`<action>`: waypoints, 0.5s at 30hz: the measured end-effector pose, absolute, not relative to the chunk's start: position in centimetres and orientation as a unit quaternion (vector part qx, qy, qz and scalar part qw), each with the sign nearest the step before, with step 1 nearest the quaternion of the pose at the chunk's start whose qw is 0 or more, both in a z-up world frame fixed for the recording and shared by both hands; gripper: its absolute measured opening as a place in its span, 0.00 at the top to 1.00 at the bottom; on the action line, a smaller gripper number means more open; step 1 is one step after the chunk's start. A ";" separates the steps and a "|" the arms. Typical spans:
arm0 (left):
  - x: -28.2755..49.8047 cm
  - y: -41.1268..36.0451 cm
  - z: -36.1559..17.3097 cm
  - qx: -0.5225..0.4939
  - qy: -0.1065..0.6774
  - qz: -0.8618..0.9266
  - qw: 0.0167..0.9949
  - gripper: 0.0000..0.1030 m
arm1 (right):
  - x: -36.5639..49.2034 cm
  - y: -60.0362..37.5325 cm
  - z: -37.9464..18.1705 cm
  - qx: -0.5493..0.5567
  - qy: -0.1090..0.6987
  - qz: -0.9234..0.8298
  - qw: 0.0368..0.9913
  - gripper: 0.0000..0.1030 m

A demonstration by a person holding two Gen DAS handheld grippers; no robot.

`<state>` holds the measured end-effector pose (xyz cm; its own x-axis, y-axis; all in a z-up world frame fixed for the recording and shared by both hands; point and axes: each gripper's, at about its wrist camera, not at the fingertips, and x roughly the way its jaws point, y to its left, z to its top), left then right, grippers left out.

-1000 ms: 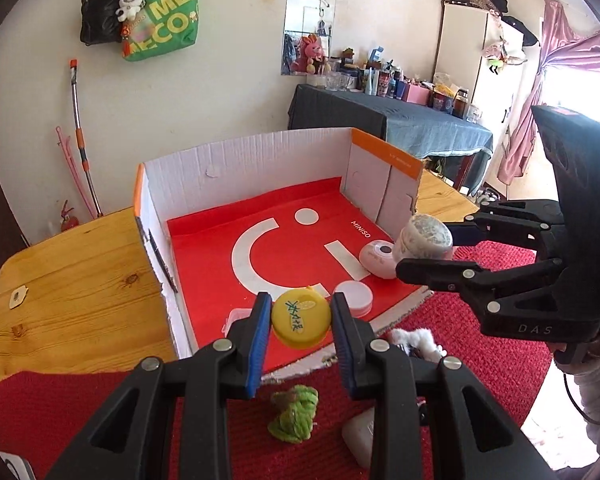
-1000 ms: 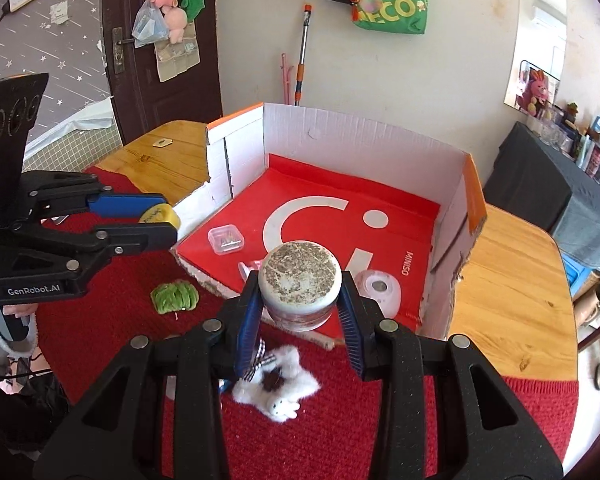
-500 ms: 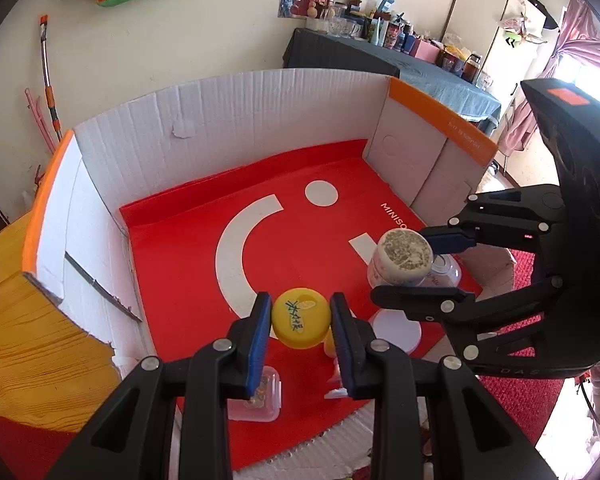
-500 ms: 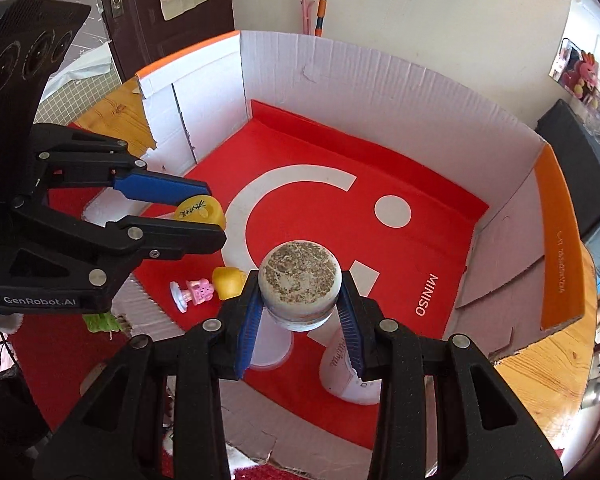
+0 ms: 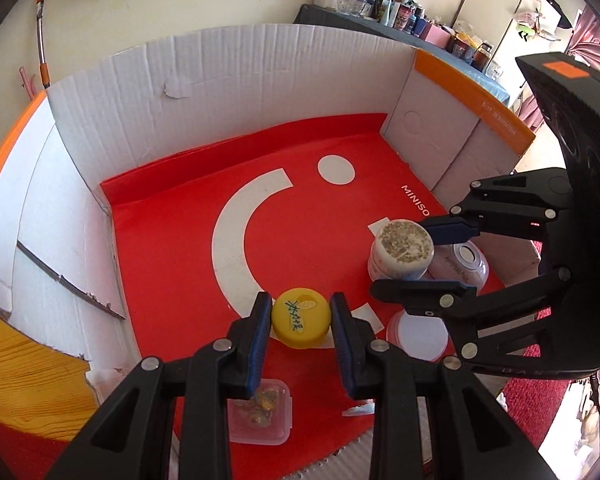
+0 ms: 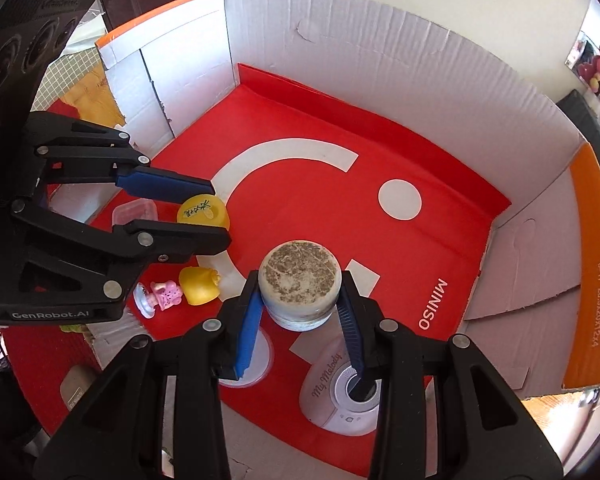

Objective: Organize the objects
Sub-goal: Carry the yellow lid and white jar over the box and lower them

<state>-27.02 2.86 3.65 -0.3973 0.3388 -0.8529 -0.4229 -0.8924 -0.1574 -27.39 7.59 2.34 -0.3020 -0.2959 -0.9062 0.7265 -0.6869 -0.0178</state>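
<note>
My left gripper (image 5: 300, 318) is shut on a small yellow jar (image 5: 301, 322) with a handwritten label on its lid, held just above the red floor of the cardboard box (image 5: 228, 76). In the right wrist view the same yellow jar (image 6: 202, 212) sits between the left gripper's (image 6: 216, 216) blue pads. My right gripper (image 6: 300, 296) is shut on a white jar with a speckled lid (image 6: 299, 284), low over the box floor. From the left wrist view that white jar (image 5: 402, 248) shows at the right, inside the right gripper (image 5: 424, 256).
Inside the box lie a clear lidded container (image 5: 260, 410), a white disc (image 5: 417, 336), a pink-white "My Melody" device (image 6: 342, 398), a yellow toy (image 6: 198, 285) and a small pink figure (image 6: 162, 295). The white walls (image 6: 380, 56) enclose three sides. A wooden table (image 5: 28, 368) lies outside.
Both grippers have moved forward from over the red cloth into the box and sunk lower, tilting down. Each keeps its jar. The soft toys on the cloth have left the views.
</note>
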 end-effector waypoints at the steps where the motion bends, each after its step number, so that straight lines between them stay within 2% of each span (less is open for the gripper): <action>1: -27.0 2.9 3.6 -0.500 0.043 0.834 0.228 0.70 | -27.4 7.6 2.2 0.493 0.219 -0.775 0.328 0.66; 15: -26.5 2.8 3.4 -0.500 0.055 0.834 0.228 0.69 | -27.0 7.7 1.4 0.502 0.228 -0.768 0.325 0.66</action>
<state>-26.50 2.77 3.35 -0.3969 0.3252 -0.8583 -0.4347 -0.8902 -0.1363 -27.04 7.68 1.42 -0.2850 -0.2705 -0.9195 0.7286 -0.6845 -0.0245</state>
